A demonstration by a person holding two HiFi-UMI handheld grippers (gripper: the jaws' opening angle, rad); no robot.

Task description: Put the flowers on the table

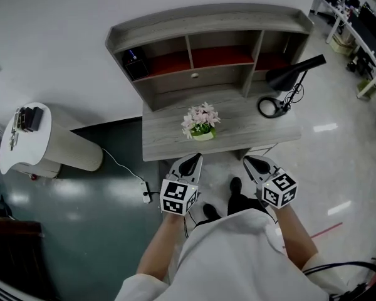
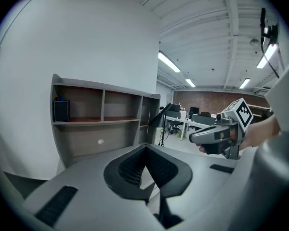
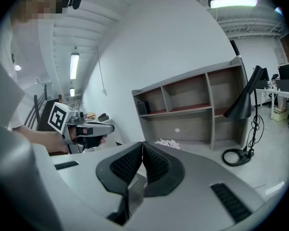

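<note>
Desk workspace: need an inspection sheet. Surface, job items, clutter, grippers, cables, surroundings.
Surface: grey wooden desk with shelf hutch, mostly bare.
Job's things: pink-white flowers in a green pot, upright on the desk, near its front.
Clutter: black lamp at the desk's right; black box in the left shelf compartment.
Grippers: left hand-held gripper and right hand-held gripper both shut, empty, short of the desk's front edge.
Cables: lamp cord; white cable to a power strip on the floor.
Surroundings: white round stand at left; office desks at far right.
</note>
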